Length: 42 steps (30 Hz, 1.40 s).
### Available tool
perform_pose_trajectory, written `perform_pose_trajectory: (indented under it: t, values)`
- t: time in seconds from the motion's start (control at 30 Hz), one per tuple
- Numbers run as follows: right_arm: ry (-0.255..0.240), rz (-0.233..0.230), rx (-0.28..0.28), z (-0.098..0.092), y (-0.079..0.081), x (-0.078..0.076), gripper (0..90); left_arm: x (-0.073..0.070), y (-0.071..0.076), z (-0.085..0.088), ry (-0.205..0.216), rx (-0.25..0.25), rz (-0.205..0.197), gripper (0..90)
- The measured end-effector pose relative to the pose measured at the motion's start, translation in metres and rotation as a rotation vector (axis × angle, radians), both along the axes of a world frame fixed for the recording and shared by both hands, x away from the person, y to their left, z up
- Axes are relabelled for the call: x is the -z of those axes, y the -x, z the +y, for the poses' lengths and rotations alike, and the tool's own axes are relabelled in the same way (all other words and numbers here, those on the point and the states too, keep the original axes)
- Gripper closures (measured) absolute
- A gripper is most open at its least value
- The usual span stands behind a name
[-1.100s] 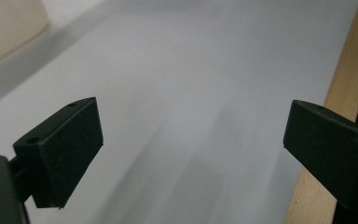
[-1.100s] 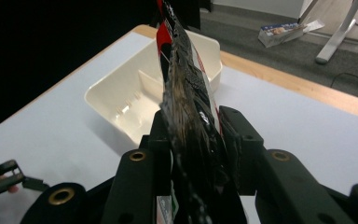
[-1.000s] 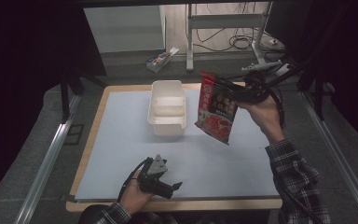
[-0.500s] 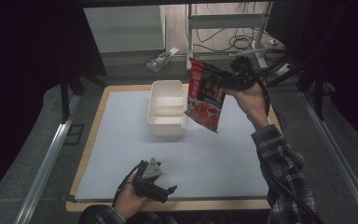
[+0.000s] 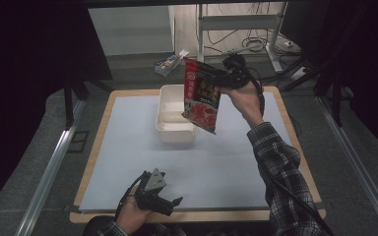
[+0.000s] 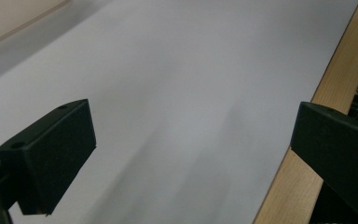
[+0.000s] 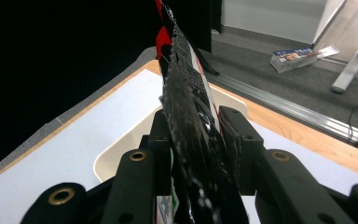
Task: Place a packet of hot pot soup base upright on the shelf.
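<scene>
A red snack bag hangs in the air over the right side of a white rectangular tub at the back middle of the table. My right gripper is shut on the bag's upper edge. In the right gripper view the bag stands edge-on between the two closed jaws, with the tub below it. My left gripper rests near the table's front edge, jaws wide apart and nothing between them. The left gripper view has only the pale mat between its fingers.
A pale blue-grey mat covers the wooden table. A small printed box lies on the floor beyond the table. Metal frame legs and cables stand at the back right.
My right gripper has carried the snack bag leftwards, from beside the tub to over its right side. The left gripper has slid slightly toward the front edge.
</scene>
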State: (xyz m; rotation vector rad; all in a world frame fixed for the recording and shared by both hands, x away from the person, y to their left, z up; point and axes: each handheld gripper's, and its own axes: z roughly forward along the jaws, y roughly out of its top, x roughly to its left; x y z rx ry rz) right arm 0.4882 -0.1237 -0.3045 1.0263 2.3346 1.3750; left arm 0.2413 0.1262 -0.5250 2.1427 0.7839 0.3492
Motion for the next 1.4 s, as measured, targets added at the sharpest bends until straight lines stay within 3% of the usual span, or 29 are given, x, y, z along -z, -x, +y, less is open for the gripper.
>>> perform_pose_trajectory:
  t: [0.57, 0.93, 1.17, 1.4]
  values:
    - [0.006, -0.014, -0.063, 0.054, -0.02, 0.019, 67.6, 0.001, 0.001, 0.0, -0.019, 0.016, 0.004, 0.5]
    - [0.051, -0.012, -0.081, 0.088, -0.023, 0.05, 67.4, 0.001, 0.001, -0.003, -0.031, 0.029, 0.002, 0.9]
    - [0.077, -0.022, -0.081, 0.096, -0.023, 0.07, 67.4, 0.001, 0.0, -0.002, -0.03, 0.032, 0.005, 1.3]
    - [0.078, -0.024, -0.07, 0.086, -0.023, 0.088, 67.7, 0.001, -0.001, 0.0, -0.031, 0.02, 0.002, 1.5]
